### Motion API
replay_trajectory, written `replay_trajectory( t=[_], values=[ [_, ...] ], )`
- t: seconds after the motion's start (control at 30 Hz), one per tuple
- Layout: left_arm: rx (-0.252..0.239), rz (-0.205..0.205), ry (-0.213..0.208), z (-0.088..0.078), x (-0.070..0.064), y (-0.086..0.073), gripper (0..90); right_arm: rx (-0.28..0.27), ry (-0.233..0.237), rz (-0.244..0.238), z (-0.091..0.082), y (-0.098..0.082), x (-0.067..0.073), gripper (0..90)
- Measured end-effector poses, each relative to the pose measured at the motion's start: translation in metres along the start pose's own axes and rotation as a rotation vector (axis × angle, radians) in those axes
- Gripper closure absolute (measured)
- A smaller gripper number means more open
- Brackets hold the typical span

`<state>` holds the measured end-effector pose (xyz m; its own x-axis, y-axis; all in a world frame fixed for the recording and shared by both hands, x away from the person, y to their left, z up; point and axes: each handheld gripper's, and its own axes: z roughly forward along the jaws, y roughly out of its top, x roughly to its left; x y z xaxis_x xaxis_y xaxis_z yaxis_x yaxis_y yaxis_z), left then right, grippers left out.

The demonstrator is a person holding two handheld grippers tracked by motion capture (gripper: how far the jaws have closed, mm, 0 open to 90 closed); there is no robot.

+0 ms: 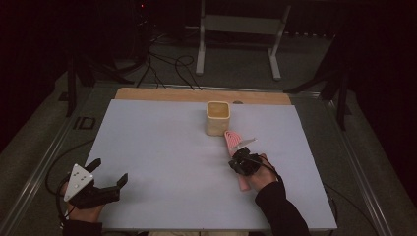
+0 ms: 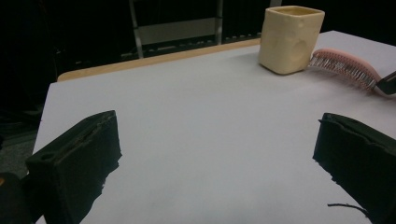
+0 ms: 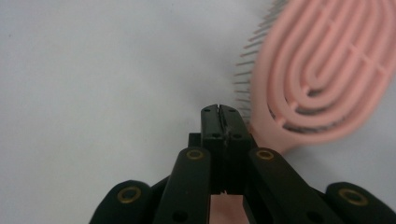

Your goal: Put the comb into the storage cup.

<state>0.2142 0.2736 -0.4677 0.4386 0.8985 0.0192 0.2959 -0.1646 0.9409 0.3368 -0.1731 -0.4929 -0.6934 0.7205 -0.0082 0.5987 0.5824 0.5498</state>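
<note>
Carrying step, by the look of it: right gripper [image 1: 242,158] clamped on the handle of the pink hairbrush [image 1: 232,139], jaws pressed together in the right gripper view with the handle running beneath them and the slotted brush head [image 3: 322,79] just ahead and off to one side, bristles fanned outward. Brush head raised off the counter [image 1: 162,162], tip close beside the cream square cup [image 1: 218,118], which stands upright just beyond the gripper. Whether the bristles touch the cup wall: cannot tell.

Left gripper [image 1: 105,174] parked near the front corner of the counter, jaws spread wide, nothing between them; cup [image 2: 290,39] and brush [image 2: 345,67] well ahead of it and to its right.

Probably headed for the cup. Next move calls for lifting the brush above the rim, tipping it nearer upright, then lowering one end into the opening without nudging the cup over. Narrow mouth, long brush: careful alignment needed before letting go.
</note>
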Motion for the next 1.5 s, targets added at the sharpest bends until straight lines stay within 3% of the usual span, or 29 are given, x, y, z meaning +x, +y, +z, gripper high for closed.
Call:
replay_trajectory(
  t=[0.4,0.8,0.9,1.07,1.1,1.13,1.23,1.27,1.3,1.4,1.43,1.47,1.5],
  values=[
    [0.001,-0.002,0.001,0.000,0.001,0.000,1.0,-0.002,-0.020,0.017,-0.015,-0.013,-0.009,90.0],
    [0.005,0.000,-0.002,0.001,0.000,-0.001,1.0,-0.047,0.012,0.028,-0.021,-0.019,-0.013,89.6],
    [0.005,-0.002,-0.002,0.001,0.000,-0.001,1.0,-0.090,0.028,0.021,-0.025,-0.019,-0.013,86.8],
    [0.000,-0.003,0.002,0.000,0.000,0.000,1.0,-0.173,0.025,0.019,-0.036,-0.019,-0.013,80.2],
    [0.000,-0.003,0.002,0.000,0.000,0.000,1.0,-0.214,0.013,0.028,-0.042,-0.020,-0.014,75.4],
    [0.000,-0.003,0.002,0.000,0.001,0.000,1.0,-0.214,0.013,0.028,-0.042,-0.020,-0.014,75.4],
    [0.000,-0.004,0.004,0.000,0.000,0.000,1.0,-0.284,0.002,0.049,-0.052,-0.023,-0.017,65.2],
    [-0.001,-0.004,0.005,0.000,0.001,0.000,1.0,-0.344,-0.011,0.070,-0.060,-0.026,-0.019,58.6],
    [-0.001,-0.005,0.005,0.000,0.001,0.000,1.0,-0.344,-0.011,0.070,-0.060,-0.026,-0.019,58.6],
    [-0.001,-0.007,0.006,0.000,0.001,-0.001,1.0,-0.430,-0.021,0.083,-0.073,-0.032,-0.022,54.8],
    [-0.001,-0.007,0.006,0.000,0.001,-0.001,1.0,-0.430,-0.021,0.083,-0.073,-0.032,-0.022,54.8],
    [-0.001,-0.007,0.006,0.000,0.001,0.000,1.0,-0.493,-0.034,0.079,-0.084,-0.038,-0.022,46.9],
    [-0.004,-0.010,0.006,0.000,0.001,0.000,1.0,-0.508,-0.038,0.080,-0.087,-0.040,-0.022,44.8]
  ],
)
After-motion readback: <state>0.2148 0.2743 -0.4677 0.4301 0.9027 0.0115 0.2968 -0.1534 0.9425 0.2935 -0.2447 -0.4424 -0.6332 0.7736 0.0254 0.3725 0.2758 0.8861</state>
